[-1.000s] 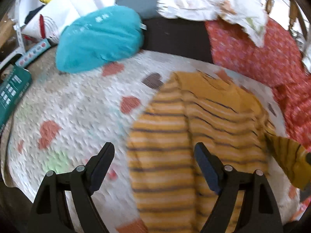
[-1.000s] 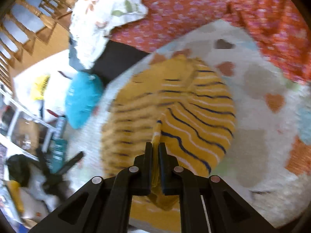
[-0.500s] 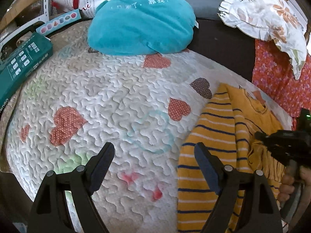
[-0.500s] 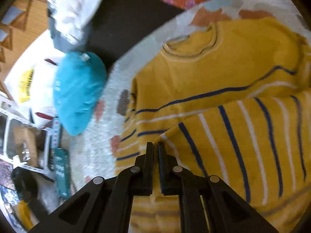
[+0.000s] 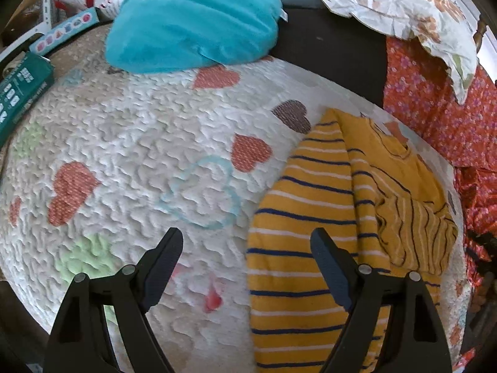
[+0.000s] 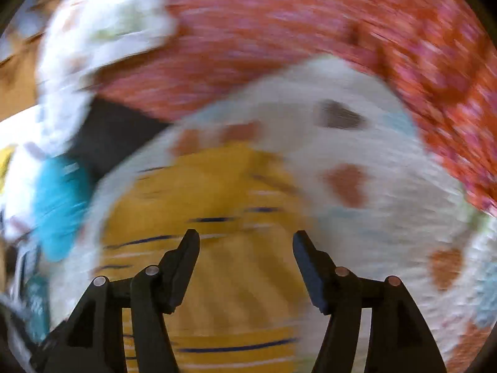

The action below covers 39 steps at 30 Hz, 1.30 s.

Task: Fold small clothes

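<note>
A small yellow striped sweater (image 5: 313,217) is seen lying on a white quilted blanket (image 5: 130,143) printed with hearts, toward the right of the left wrist view; one sleeve (image 5: 413,233) is laid back across its body in a bunched fold, and the neckline points away from the camera. The left claw (image 5: 247,264) is held wide apart above the blanket and nothing is gripped by it — its left finger stands over bare quilt, its right finger over the sweater's left striped edge, and whether the cloth is touched cannot be told. The right claw (image 6: 245,264) is shown in a heavily blurred picture; its jaws have just been opening and now stand apart over the yellow cloth, with nothing pressed between the pads. In that view the sweater fills the lower middle, with the blanket around it. Beyond the blanket's far edge a teal cushion (image 5: 192,21) is rested partly on the quilt, and a floral pillow (image 5: 403,9) is set at the upper right above a red flowered fabric (image 5: 435,115). A green box (image 5: 18,93) is placed at the left edge, just off the blanket — its print is too small to be read.
</note>
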{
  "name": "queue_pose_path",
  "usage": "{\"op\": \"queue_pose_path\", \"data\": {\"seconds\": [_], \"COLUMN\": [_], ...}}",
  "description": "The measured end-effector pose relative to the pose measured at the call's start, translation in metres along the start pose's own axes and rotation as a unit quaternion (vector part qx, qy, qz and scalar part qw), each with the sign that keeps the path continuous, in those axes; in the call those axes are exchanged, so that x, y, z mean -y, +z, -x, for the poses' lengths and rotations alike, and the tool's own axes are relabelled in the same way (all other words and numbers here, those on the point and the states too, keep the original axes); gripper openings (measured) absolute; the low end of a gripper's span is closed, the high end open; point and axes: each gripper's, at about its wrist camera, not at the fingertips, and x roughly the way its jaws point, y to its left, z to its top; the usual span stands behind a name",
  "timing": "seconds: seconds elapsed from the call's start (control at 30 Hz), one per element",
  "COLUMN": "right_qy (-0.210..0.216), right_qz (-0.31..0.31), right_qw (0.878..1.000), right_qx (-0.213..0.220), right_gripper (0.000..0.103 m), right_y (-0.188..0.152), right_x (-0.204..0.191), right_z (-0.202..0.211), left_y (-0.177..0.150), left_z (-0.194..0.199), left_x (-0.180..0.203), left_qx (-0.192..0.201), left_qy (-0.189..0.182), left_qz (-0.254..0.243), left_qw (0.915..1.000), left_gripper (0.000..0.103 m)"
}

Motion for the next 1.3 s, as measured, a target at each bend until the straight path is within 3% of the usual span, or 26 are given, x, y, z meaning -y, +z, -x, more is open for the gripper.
{"op": "queue_pose_path", "data": {"seconds": [0.1,0.2,0.23,0.27,0.3,0.37,0.47,0.53,0.6,0.67,0.73,0.8,0.87,0.93,1.0,1.07,1.2,1.3], "right_qy": [0.031,0.076,0.085,0.099,0.118,0.097,-0.028,-0.086,-0.118,-0.144,-0.127,-0.043,0.057,0.158,0.214,0.202,0.082,0.021], "right_qz": [-0.044,-0.067,-0.067,-0.069,-0.072,-0.053,-0.01,0.033,0.078,0.114,0.146,0.179,0.205,0.219,0.225,0.246,0.321,0.327], "right_qw": [0.998,0.994,0.993,0.991,0.987,0.992,0.999,0.996,0.99,0.982,0.98,0.982,0.977,0.958,0.936,0.93,0.93,0.933], "right_qx": [-0.023,-0.03,-0.04,-0.057,-0.079,-0.064,-0.024,-0.01,-0.007,0.032,0.052,0.034,-0.018,-0.097,-0.166,-0.182,-0.16,-0.152], "right_gripper": [0.068,0.067,0.058,0.022,0.012,0.011,0.011,0.017,0.018,0.03,0.043,0.043,0.043,0.042,0.041,0.041,0.041,0.041], "right_y": [-0.002,-0.003,-0.003,-0.002,-0.002,0.006,0.026,0.032,0.031,0.02,0.002,-0.029,-0.06,-0.101,-0.144,-0.169,-0.204,-0.209], "right_x": [0.019,0.008,0.0,-0.008,-0.011,-0.014,-0.014,-0.017,-0.03,-0.055,-0.085,-0.132,-0.17,-0.214,-0.25,-0.271,-0.29,-0.288], "right_z": [-0.03,-0.056,-0.065,-0.073,-0.079,-0.071,-0.059,-0.054,-0.043,-0.017,0.003,0.015,0.015,0.001,-0.018,-0.031,-0.056,-0.069], "left_y": [-0.001,-0.002,-0.002,-0.002,-0.002,-0.001,0.001,0.002,0.002,0.003,0.004,0.006,0.008,0.01,0.008,0.006,0.004,0.004], "left_z": [-0.003,-0.007,-0.008,-0.01,-0.01,-0.011,-0.01,-0.008,-0.007,-0.003,0.0,0.006,0.015,0.028,0.035,0.038,0.043,0.048], "left_x": [0.009,0.019,0.021,0.023,0.024,0.021,0.014,0.007,0.0,-0.01,-0.018,-0.032,-0.046,-0.066,-0.083,-0.096,-0.117,-0.123], "left_qx": [-0.003,-0.004,-0.004,-0.004,-0.003,-0.004,-0.004,0.0,0.0,0.002,0.004,0.009,0.018,0.031,0.039,0.04,0.035,0.038], "left_qy": [-0.001,0.012,0.018,0.026,0.034,0.043,0.05,0.062,0.071,0.074,0.087,0.101,0.107,0.117,0.129,0.133,0.116,0.099], "left_qz": [-0.002,-0.011,-0.014,-0.018,-0.019,-0.013,-0.003,0.0,0.006,0.016,0.021,0.031,0.045,0.066,0.081,0.093,0.114,0.124], "left_qw": [1.0,0.9999,0.9997,0.9995,0.9992,0.999,0.9987,0.9981,0.9975,0.9971,0.996,0.9943,0.9931,0.9905,0.9875,0.986,0.986,0.9867], "left_gripper": [0.084,0.084,0.084,0.084,0.084,0.084,0.084,0.084,0.084,0.084,0.084,0.084,0.084,0.084,0.084,0.084,0.084,0.084]}}
